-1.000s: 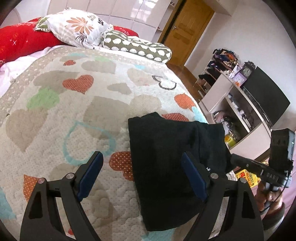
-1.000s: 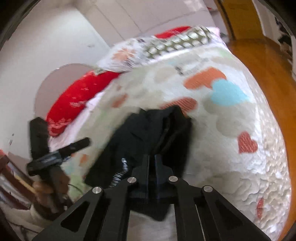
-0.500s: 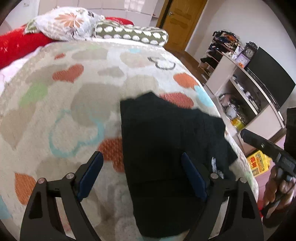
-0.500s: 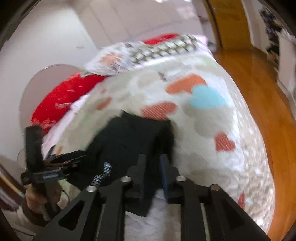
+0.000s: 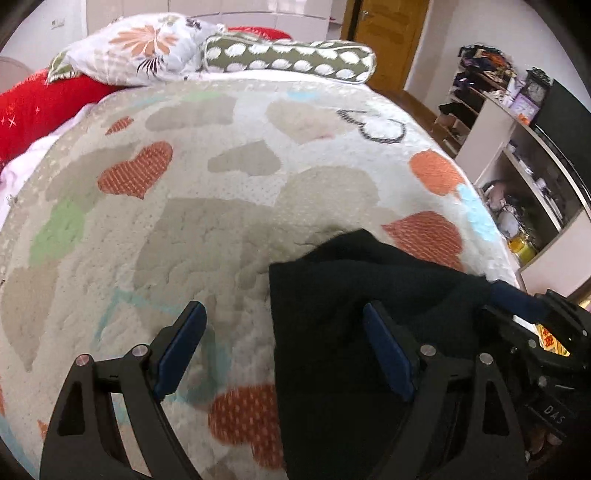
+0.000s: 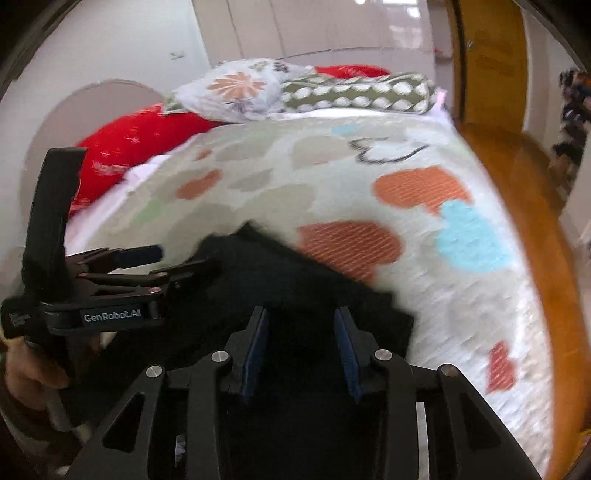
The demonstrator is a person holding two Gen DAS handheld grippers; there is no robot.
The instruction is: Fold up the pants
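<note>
Where the pants (image 5: 369,332) lie, folded into a dark block at the near right part of the quilt (image 5: 221,221), both claws are nearest the cameras. Left claw (image 5: 284,343): fingers spread wide apart, gripping nothing; its left finger (image 5: 181,343) is over bare quilt beside the pants, its right finger (image 5: 388,354) over the pants. Contact with the fabric cannot be confirmed. Right claw (image 6: 301,347): fingers parted with a clear gap, positioned over the near edge of the pants (image 6: 295,288); whether cloth lies between them cannot be told against the dark fabric. Left of the pants in the right wrist view, the left claw (image 6: 147,266) reaches in over them. Beyond the pants, the heart-patterned quilt runs back to a floral pillow (image 5: 140,48), a spotted bolster (image 5: 288,59) and a red cushion (image 5: 40,107). Right of the pants, off the bed, stands a shelf unit (image 5: 517,177); a wooden door (image 5: 388,33) lies farthest back.
</note>
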